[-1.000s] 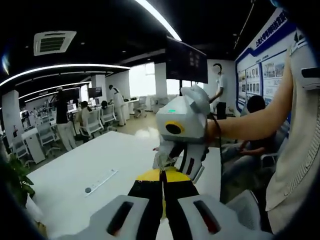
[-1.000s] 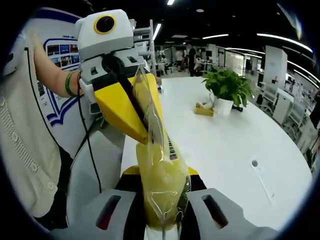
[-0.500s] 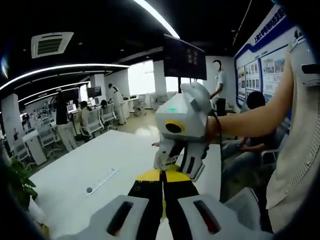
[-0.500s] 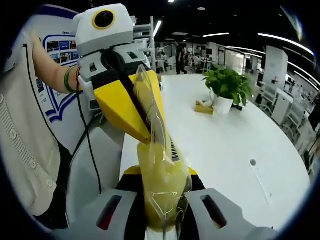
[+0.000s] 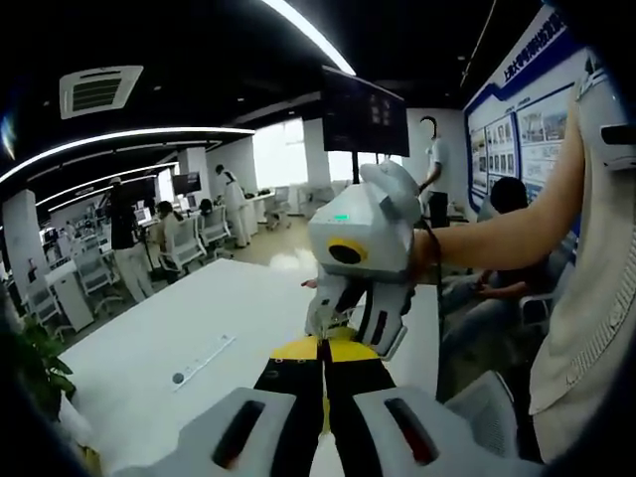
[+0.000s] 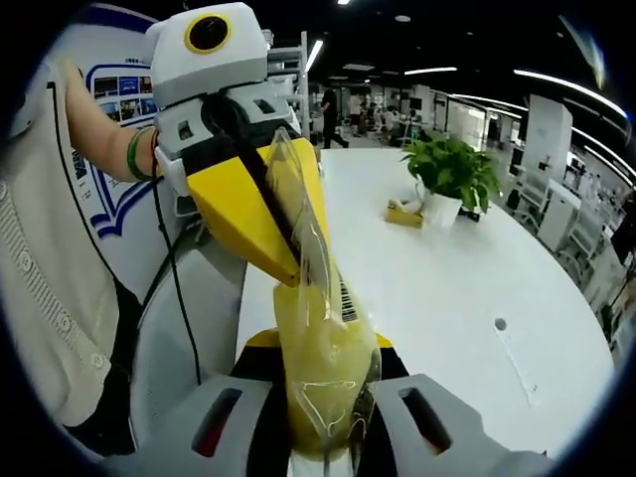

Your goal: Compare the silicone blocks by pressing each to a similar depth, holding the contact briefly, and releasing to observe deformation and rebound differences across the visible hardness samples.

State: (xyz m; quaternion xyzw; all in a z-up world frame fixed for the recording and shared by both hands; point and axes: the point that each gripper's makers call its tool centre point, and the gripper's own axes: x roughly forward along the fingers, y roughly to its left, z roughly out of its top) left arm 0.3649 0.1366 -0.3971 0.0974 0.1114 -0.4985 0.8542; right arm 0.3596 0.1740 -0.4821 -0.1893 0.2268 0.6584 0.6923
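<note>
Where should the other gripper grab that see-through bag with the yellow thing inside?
Probably by the clear bag's flat upper edge, coming straight toward it from above. That is where the left gripper pinches it now. The edge is thin film, so closed jaws can clamp it. The bulging lower part holds the yellow block, which sits between the right gripper's jaws.
</note>
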